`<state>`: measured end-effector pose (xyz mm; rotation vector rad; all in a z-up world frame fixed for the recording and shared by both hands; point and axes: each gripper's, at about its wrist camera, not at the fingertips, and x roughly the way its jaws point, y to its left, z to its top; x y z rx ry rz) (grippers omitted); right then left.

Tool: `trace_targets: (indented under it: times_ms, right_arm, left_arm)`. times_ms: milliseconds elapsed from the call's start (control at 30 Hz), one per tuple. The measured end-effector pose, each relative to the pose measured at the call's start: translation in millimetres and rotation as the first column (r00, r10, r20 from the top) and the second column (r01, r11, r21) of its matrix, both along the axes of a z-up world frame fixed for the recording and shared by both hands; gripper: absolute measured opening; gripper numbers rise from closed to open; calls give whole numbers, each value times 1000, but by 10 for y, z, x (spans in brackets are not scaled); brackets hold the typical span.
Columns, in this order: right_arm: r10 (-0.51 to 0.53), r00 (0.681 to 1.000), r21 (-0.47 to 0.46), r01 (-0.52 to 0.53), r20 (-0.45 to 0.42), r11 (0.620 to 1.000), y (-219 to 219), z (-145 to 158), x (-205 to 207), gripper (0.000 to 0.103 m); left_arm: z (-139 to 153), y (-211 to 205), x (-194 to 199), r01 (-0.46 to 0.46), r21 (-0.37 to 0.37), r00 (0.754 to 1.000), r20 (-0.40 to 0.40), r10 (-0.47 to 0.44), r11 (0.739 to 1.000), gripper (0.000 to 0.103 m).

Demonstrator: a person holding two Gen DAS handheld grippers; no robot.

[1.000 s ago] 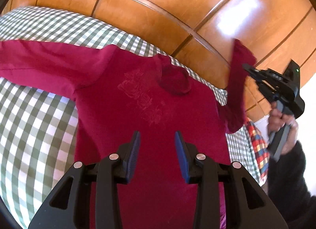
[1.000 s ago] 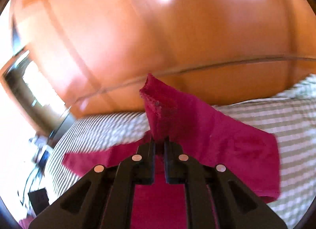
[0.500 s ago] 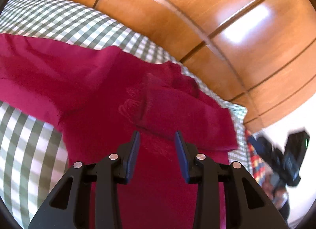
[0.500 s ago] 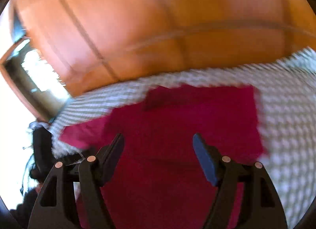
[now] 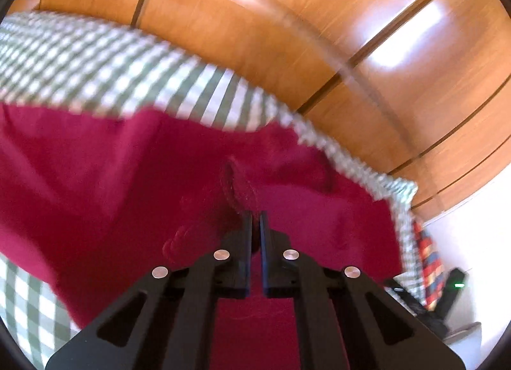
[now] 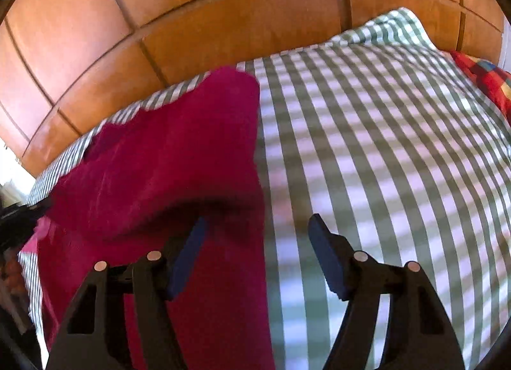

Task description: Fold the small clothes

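1. One crimson shirt (image 5: 105, 178) lies spread on the checked bedcover (image 6: 383, 153), one sleeve folded in over the body.
2. Left gripper (image 5: 255, 220): jaws together, pinching a fabric ridge near the collar.
3. Right gripper (image 6: 255, 226): jaws apart and closing, straddling the shirt's edge, not pressing on it.
4. Risk, judged: the pinch may catch several layers and drag the folded sleeve askew.
5. Count: one shirt, two grippers, one multicoloured cloth (image 6: 488, 79) at the bed's edge.

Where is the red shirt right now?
The red shirt lies spread on the green checked bedcover, in front of the wooden wall panels. The left gripper pinches a fold of it near the middle.
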<state>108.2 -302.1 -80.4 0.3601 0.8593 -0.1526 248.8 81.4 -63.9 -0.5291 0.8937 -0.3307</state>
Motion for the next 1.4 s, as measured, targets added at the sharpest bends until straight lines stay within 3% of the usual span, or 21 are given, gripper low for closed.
trace_targets:
  times_ms: [67,133,200,300,367,467,600,700,767,900,933,1000,1100,1200,1267,1300,1400]
  right_arm:
    - [-18,999,24,17,37,1000,-14,70,14,52]
    - [11,1000,-6,-10,22,1000,67,51,8,51]
    - [13,1000,-37,-14,-20,999,111,-62,24,46]
    - [4,999,-17,-4,-40,1000,82,-128,7,44]
    - [36,997,-49,-40,-70,998,96,-59,-13,49]
    - [111,988,-68,-119,-102,991,117,102,-123,58]
    - [199,980,-103,-197,10,975,301,540,-206,67]
    - [256,965,-116,-248,62,962,578,660,5,71]
    - [268,963,-137,-261,37,956,740,531,205,71]
    - [199,969,-165,-222,-144,961,823,-27,563,71]
    - [204,970,-190,-226,-129,956,844,-148,553,73]
    - [212,974,-250,-225,-77,942,901,-190,470,74]
    - [210,976,-274,-219,-63,936,931,-205,452,75]
    - [210,977,-290,-214,-47,933,934,-217,446,76]
    - [205,978,-313,-210,-48,926,959,-219,444,77]
    - [204,978,-321,-208,-49,924,972,-221,443,77]
    - [199,979,-330,-205,-52,922,963,-216,464,77]
  left_arm:
    - [160,88,-87,-22,-26,999,48,23,999,3]
    - [250,194,-162,-33,-24,997,75,34,999,3]
    - [170,201,-152,-35,50,998,50,33,998,3]
    - [-220,133,-92,-17,173,998,-58,28,985,3]
    - [-423,111,-96,-25,214,994,-101,47,977,3]
    - [-489,149,-142,-45,192,993,-100,65,980,3]
    - [-335,118,-191,-28,182,998,-49,37,983,3]
    - [-252,87,-206,-29,201,999,-20,34,979,3]
    - [-232,105,-179,-40,200,999,-17,44,979,3]
    - [-365,208,-105,-86,290,992,-66,110,953,3]
    - [-424,299,-111,-105,296,986,-91,138,949,3]
    - [-453,480,-188,-117,239,984,-105,146,964,3]
    - [-370,782,-455,-171,217,979,-70,191,961,3]
    - [-341,1144,-711,-245,193,963,-67,262,950,3]
    - [-326,1453,-911,-322,203,938,-66,341,925,26]
    - [-327,1676,-1042,-376,189,917,-66,394,907,39]
    - [-316,2163,-1279,-507,169,850,-66,523,845,40]
